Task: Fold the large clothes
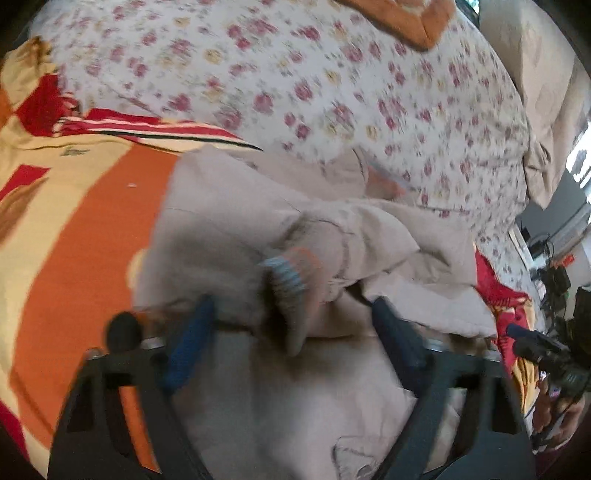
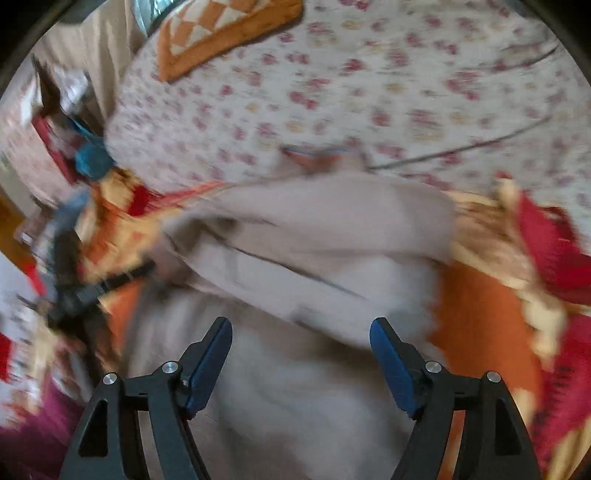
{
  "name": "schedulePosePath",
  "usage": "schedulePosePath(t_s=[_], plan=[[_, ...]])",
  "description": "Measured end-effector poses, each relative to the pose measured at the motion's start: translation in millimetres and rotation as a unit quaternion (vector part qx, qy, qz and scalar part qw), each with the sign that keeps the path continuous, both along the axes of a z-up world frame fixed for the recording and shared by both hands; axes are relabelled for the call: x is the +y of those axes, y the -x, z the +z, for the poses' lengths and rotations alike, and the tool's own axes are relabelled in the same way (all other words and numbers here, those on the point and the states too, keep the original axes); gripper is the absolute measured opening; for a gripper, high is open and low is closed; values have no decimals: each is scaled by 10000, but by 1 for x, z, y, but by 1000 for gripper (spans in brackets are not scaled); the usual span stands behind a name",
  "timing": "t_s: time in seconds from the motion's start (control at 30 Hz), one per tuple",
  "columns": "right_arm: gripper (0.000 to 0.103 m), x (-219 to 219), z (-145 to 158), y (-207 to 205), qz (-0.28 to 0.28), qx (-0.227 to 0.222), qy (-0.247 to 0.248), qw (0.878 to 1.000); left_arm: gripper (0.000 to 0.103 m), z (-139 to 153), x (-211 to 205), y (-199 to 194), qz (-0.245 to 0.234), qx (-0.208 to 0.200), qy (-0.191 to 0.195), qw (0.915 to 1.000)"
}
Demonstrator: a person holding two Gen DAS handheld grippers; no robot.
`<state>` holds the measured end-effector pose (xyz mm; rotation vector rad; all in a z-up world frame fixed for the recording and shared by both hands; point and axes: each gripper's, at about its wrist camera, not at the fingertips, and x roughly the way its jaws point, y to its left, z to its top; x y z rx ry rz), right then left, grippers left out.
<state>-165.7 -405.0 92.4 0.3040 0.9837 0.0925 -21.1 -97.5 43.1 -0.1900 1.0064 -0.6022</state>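
Note:
A large beige garment (image 1: 229,221) lies bunched on the bed, with a blue and orange striped cuff (image 1: 291,277) on top. My left gripper (image 1: 291,328) points down over it, jaws apart; the cuff and a fold of cloth lie between the blue pads (image 1: 192,339), which do not clearly press on them. In the right wrist view the same beige garment (image 2: 314,236) is blurred. My right gripper (image 2: 301,332) hangs open just above it with nothing between its fingers. The right gripper (image 1: 546,350) shows dark at the left view's right edge, and the left gripper (image 2: 74,288) at the right view's left edge.
Under the garment is an orange, cream and red blanket (image 1: 85,229). Behind it lies a white quilt with pink flowers (image 1: 314,81), with an orange checked cushion (image 2: 221,29) on it. The bed's edge and room clutter (image 1: 554,266) are at the right.

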Motion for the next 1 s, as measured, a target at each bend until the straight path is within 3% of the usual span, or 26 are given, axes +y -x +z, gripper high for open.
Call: schedulePosePath(t_s=[0.03, 0.13, 0.3, 0.37, 0.4, 0.43, 0.53, 0.67, 0.7, 0.73, 0.8, 0.87, 0.9, 0.93, 1.0], plan=[[75, -6, -3, 7, -25, 54, 129, 9999, 35, 2, -5, -1, -85, 5, -108, 9999], [75, -13, -7, 15, 10, 16, 531, 9986, 20, 29, -13, -11, -124, -327, -335, 9988], [74, -2, -20, -1, 416, -158, 1309, 9904, 13, 85, 4, -45, 135, -699, -356, 9968], [55, 7, -32, -11, 626, -46, 1803, 9816, 13, 94, 14, -53, 326, -782, -493, 9952], [33, 10, -38, -15, 708, 46, 1953, 9782, 13, 95, 19, -55, 388, -777, -541, 9948], [21, 9, -44, -20, 750, 201, 1986, 9770, 13, 94, 24, -57, 437, -756, -569, 9946], [6, -4, -40, -15, 602, 170, 1587, 9853, 13, 83, 39, -55, 566, -668, -609, 9943], [4, -14, -52, 2, 698, 468, 1164, 9896, 16, 66, 41, -44, 457, -535, -598, 9957], [4, -13, -60, 6, 763, 648, 1237, 9873, 24, 65, 37, -41, 426, -569, -629, 9955], [4, -14, -66, 12, 798, 735, 1363, 9847, 40, 65, 32, -38, 377, -608, -656, 9953], [4, -23, -57, 20, 660, 587, 1092, 9901, 55, 68, 20, -32, 273, -691, -670, 9950], [9, -40, -33, 27, 307, 229, 635, 9972, 55, 69, 6, -31, 177, -783, -680, 9945], [26, -47, -23, 28, 125, 50, 574, 9983, 55, 69, -1, -32, 164, -789, -715, 9942], [55, -58, -10, 25, -193, -159, 570, 9981, 55, 66, -10, -33, 156, -775, -780, 9938], [67, -72, 2, 13, -617, -357, 504, 9962, 55, 58, -22, -38, 186, -725, -891, 9932]])
